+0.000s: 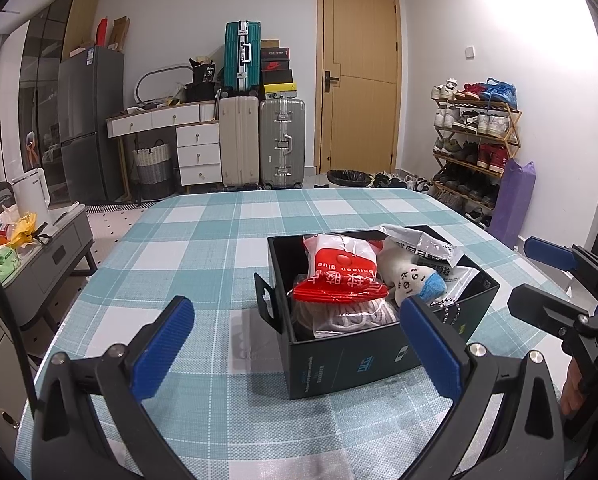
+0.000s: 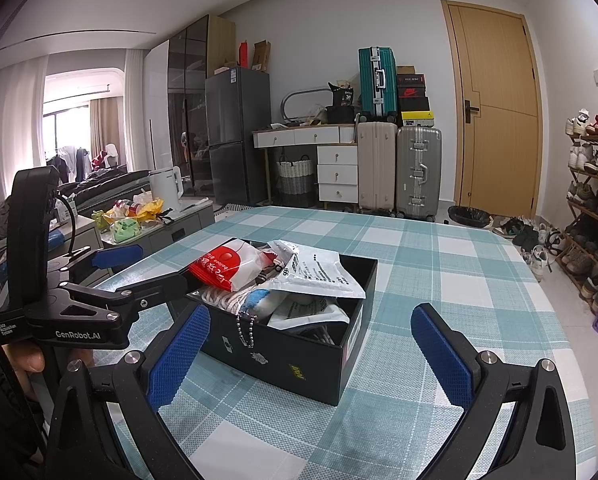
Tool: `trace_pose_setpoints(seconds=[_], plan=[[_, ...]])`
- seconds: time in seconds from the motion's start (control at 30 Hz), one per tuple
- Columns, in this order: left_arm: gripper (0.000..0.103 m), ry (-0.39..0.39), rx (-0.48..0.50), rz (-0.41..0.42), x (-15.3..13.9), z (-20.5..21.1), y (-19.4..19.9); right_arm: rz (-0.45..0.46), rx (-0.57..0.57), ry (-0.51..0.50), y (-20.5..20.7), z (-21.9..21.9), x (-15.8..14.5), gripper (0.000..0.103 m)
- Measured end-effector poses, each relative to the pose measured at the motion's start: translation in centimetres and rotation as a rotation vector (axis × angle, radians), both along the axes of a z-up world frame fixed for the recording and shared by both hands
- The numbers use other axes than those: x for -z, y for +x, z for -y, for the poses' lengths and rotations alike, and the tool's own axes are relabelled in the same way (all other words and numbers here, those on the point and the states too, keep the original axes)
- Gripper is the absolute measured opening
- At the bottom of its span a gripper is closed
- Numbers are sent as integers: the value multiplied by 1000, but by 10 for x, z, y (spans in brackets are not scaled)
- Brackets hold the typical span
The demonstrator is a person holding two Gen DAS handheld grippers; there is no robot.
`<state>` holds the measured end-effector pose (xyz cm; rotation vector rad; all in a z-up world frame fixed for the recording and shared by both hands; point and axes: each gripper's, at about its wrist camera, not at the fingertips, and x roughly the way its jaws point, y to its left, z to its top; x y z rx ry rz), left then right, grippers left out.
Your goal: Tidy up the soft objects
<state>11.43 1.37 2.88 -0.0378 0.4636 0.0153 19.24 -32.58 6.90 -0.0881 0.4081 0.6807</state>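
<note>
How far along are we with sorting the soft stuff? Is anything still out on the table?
Mostly done, by the look of it. The black box already holds the red-and-white packet, the plush toy, white pouches and a rope bundle. Nothing is in hand: the left gripper and right gripper are both open and empty. No loose soft item shows on the checked tablecloth. The packet and one pouch stick above the rim, so tidying may remain.

We found bare tablecloth (image 1: 203, 240) from nine to twelve o'clock of the black box (image 1: 351, 364); its heaped packets (image 1: 339, 268) blocked entry from above.
</note>
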Motion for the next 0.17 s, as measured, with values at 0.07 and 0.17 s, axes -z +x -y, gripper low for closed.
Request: trace_pose_setpoints(seconds=[0.07, 0.17], plan=[[103, -1, -1, 0, -1, 0, 0, 0, 0, 1, 0, 0, 0, 102], [103, 0, 1, 1, -1, 0, 0, 1, 0, 0, 0, 0, 0, 102]])
